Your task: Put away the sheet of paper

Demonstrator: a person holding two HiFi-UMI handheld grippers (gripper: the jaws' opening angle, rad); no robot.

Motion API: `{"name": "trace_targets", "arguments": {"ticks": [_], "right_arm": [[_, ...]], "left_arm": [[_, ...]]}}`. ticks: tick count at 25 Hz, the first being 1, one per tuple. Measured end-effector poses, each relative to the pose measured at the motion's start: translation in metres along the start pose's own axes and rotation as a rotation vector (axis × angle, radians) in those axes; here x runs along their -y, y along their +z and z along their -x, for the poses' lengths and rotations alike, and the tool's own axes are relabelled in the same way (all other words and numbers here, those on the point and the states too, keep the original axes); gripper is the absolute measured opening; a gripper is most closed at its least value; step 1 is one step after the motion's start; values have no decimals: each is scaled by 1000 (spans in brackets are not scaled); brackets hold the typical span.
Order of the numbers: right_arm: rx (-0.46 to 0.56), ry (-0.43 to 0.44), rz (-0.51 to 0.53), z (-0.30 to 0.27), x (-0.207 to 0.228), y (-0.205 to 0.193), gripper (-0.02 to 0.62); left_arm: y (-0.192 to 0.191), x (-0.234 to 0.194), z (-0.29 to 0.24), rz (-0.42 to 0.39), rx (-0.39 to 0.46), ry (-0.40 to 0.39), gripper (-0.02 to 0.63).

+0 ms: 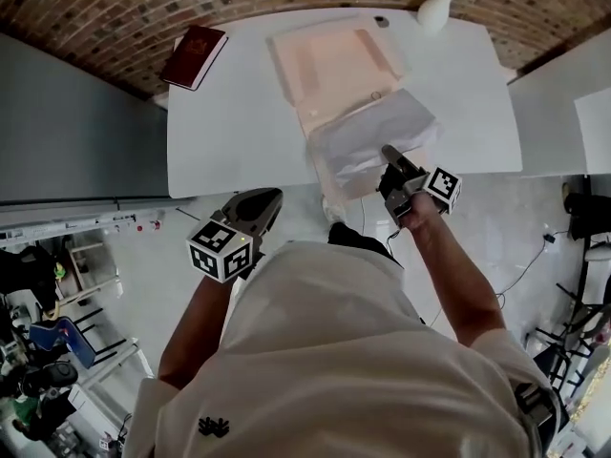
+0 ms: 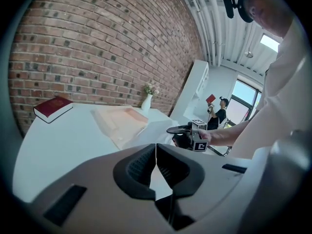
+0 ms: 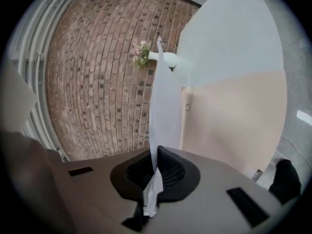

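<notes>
Right tongs (image 3: 156, 154) are clamped on the near edge of the paper (image 1: 374, 134); the sheet runs edge-on straight out ahead of them, partly past the counter's (image 1: 220, 132) front edge. Left tongs (image 2: 156, 152) are pressed together with nothing between, off the counter's near edge, well left of the right pair. Open peach folder (image 1: 329, 65) lies just beyond the paper, book (image 1: 194, 57) far ahead-left of the left tongs, vase (image 1: 434, 10) far ahead of the right.

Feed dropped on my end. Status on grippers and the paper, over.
Right gripper shut on sheet of paper. Left gripper shut, empty. Pink folder on table just beyond the sheet; nothing in the way.
</notes>
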State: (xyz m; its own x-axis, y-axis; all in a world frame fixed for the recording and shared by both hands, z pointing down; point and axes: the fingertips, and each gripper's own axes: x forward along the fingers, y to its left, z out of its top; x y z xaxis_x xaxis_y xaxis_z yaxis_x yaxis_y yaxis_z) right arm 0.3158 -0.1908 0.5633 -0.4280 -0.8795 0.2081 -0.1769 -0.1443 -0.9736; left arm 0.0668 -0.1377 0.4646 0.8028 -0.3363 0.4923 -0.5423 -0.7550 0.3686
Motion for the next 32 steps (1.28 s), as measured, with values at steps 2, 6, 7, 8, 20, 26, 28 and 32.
{"name": "trace_targets", "arguments": {"ticks": [2,6,7,8,20,26,28,32], "right_arm": [[3,-20,-27,-15,15,16,28],[3,-49,-82,-41,35,36,28],[-6,-47,-84,-49,36,38,28],[-15,-46,-88,-56,37,38,28],[-64,-73,-52,-86,46,20,28],[1,-80,-104,-97,62,33,28],[22,-82,-121,-99,64,40,28],[77,-70,-165,-98,68,52,28]], "left_arm": [[8,-1,-13,5,-8,20,25],[21,-6,-33,23,-7,64,25],[24,-7,-36,28,-5,75,25],[25,-9,-39,33,-4,86,25],[26,-31,-48,82,-22,193,25],[29,-36,-56,73,-50,189,25],[31,-38,-58,75,-51,192,25],[31,-41,-60,74,-56,198,25]]}}
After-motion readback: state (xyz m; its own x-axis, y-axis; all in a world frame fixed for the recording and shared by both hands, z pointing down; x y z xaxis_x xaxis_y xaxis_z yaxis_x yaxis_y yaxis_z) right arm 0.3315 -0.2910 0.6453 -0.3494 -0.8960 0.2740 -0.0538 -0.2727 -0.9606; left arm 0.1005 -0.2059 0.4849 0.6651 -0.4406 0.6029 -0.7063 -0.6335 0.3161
